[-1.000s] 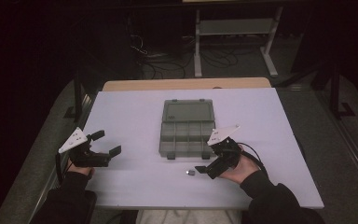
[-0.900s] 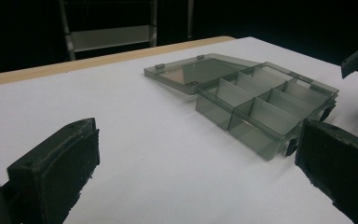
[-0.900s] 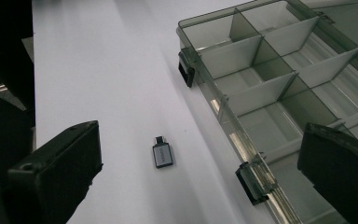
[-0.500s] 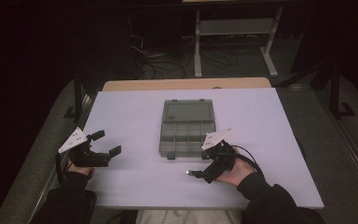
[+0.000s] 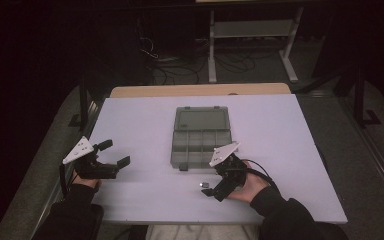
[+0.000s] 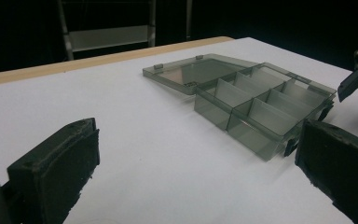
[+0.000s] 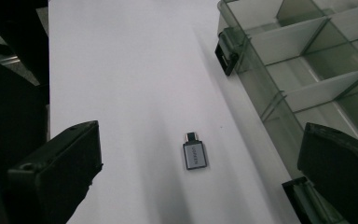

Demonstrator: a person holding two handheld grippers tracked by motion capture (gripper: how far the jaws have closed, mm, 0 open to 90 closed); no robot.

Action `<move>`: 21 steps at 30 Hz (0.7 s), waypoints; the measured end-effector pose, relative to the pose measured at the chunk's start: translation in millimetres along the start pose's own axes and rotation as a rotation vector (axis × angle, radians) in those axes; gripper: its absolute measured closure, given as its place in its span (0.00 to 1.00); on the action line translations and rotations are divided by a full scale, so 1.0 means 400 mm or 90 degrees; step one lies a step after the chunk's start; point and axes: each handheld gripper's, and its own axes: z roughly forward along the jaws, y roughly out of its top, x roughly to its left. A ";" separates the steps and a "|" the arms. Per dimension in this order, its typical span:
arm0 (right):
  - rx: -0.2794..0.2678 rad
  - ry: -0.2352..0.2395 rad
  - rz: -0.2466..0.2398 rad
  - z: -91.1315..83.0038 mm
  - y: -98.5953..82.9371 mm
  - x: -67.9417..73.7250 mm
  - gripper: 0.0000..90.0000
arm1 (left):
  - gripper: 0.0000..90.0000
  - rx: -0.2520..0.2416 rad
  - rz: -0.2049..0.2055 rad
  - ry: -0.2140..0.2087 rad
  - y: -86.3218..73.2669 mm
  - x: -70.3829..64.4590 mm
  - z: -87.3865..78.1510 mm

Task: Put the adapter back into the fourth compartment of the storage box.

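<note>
Both tongs wide and empty; small adapter lies on the tabletop between my right jaws.

My right tongs (image 5: 211, 189) hang just above the white tabletop (image 5: 145, 125), jaws spread wide and gripping nothing. The small grey USB adapter (image 7: 195, 154) lies flat between them, clear of both jaws, plug end pointing away from me. The smoky compartment box (image 5: 200, 145) sits just beyond and to one side of these tongs, lid (image 5: 201, 120) folded flat open, latches (image 7: 227, 50) hanging off its near edge. My left tongs (image 5: 114, 153) rest well apart from the adapter, jaws equally wide, empty, pointed toward the box.
</note>
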 end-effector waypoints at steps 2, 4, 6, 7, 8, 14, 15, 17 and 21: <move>0.002 0.000 -0.002 0.002 0.000 0.001 0.00 | 0.00 0.000 0.000 0.000 0.000 0.000 0.000; 0.002 0.000 -0.002 0.002 0.000 0.001 0.00 | 0.00 0.000 0.000 0.000 0.000 0.000 0.000; 0.020 0.007 -0.008 0.017 0.001 0.006 0.00 | 0.00 -0.001 -0.001 -0.001 0.000 0.000 0.000; 0.025 0.007 -0.006 0.020 0.001 0.006 0.00 | 0.00 -0.001 -0.001 -0.001 0.000 0.000 0.000; 0.025 0.007 -0.006 0.020 0.001 0.006 0.00 | 0.00 -0.001 -0.001 -0.001 0.000 0.000 0.000; 0.056 0.021 -0.007 0.036 -0.003 -0.001 0.07 | 0.00 0.000 0.000 -0.001 0.000 0.000 0.000; 0.056 0.021 -0.007 0.036 -0.003 -0.001 0.07 | 0.00 0.000 0.000 -0.001 0.000 0.000 0.000; 0.056 0.038 -0.003 0.036 -0.004 -0.010 0.15 | 0.00 0.000 0.000 -0.002 0.000 -0.001 0.001; 0.063 0.047 0.004 0.038 -0.005 -0.014 0.20 | 0.00 0.000 0.000 -0.002 0.000 0.000 0.001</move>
